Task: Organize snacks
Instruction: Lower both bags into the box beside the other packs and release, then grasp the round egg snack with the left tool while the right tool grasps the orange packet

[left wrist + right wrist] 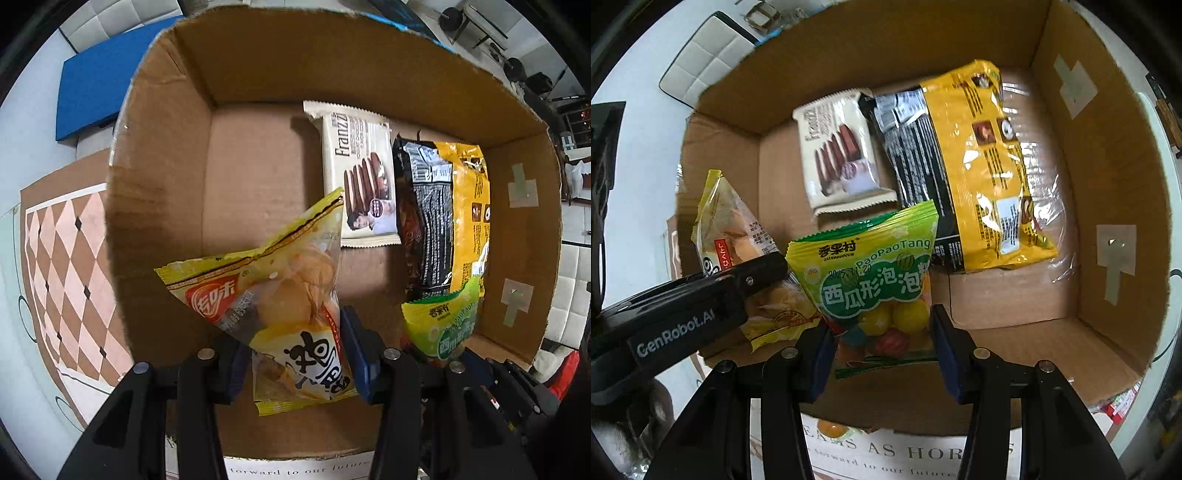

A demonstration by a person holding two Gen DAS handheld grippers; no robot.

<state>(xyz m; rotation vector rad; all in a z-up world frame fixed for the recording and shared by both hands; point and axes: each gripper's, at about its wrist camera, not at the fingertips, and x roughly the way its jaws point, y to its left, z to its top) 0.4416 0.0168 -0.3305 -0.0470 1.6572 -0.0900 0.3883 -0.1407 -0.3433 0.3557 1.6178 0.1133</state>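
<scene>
The left gripper (295, 354) held a yellow plastic bag of chips (280, 314) above the near part of the open brown cardboard box (258, 66), its jaws pinching the lower part of the bag. The right gripper (881, 343) held a green and yellow plastic bag of round candies (871, 273) just beside it, also over the near side of the box, and its jaws were closed on the lower sides of that bag.

On the box floor lay a cream wrapped pack of chocolate biscuits (364, 177), and touching it on the right a long black and yellow shiny snack pack (443, 218).

I judged that both held bags were light and soft. The chips bag seemed full of air and its content breaks easily, so a gentle grip near the sealed edge would be better than a squeeze in the middle. The candy bag was probably a little heavier and its film slippery, so it could slide out of the pads.

The bottom of the candy bag was partly covered by the blue pads (945, 354). The near wall of the box was cut off by the grippers in both views. Whether the bags touched the floor of the box I could not tell. The small print on the packs was too blurred to read.
</scene>
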